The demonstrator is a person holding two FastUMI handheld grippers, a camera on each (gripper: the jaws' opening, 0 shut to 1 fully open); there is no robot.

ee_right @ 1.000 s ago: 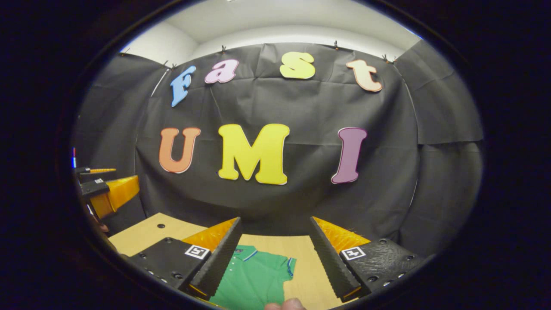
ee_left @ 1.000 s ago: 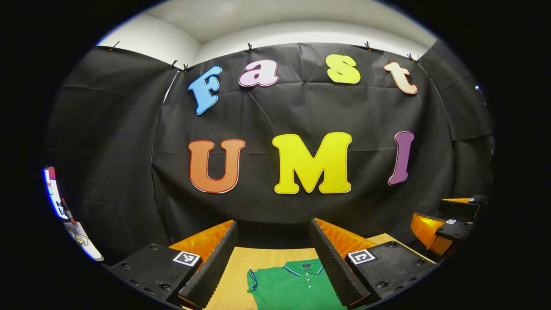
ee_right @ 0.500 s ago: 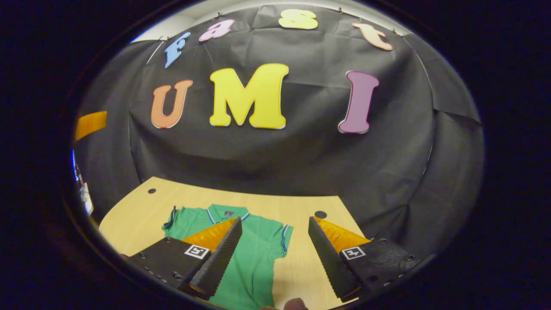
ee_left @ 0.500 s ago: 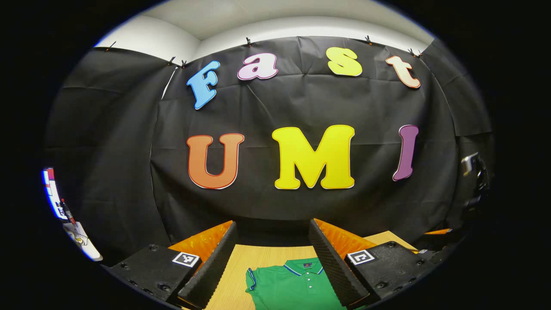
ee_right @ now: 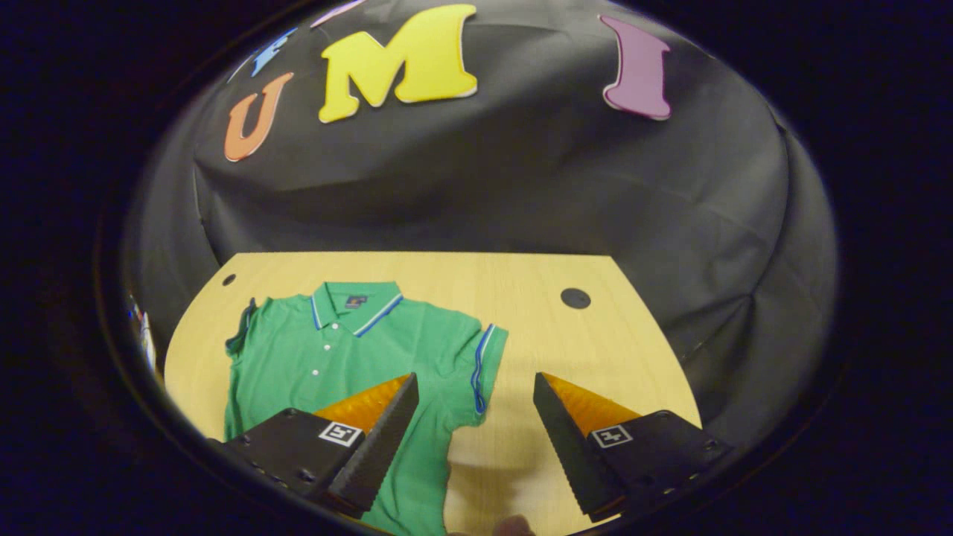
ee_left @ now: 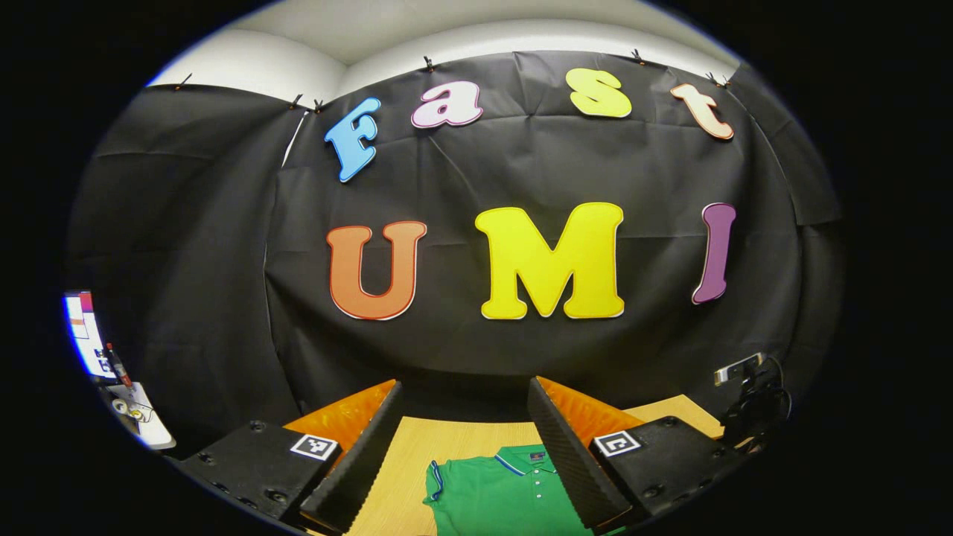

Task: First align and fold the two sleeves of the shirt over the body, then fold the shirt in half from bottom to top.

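Observation:
A green polo shirt with a blue-and-white trimmed collar lies flat, face up, on the light wooden table. Its collar points to the far wall. In the right gripper view, the shirt's trimmed short sleeve lies just beyond my right gripper, which hovers open above the table with nothing between its fingers. In the left gripper view, the shirt shows low between the fingers, with its collar and one sleeve visible. My left gripper is held high and level, open and holding nothing.
The table has a round dark hole at its far right and a smaller one at the far left. Black cloth walls close in behind the table. A dark device with cables stands at the right in the left gripper view.
The right gripper has tipped downward and moved in over the table, so the whole upper shirt now shows. The left gripper has barely moved, tilting down slightly.

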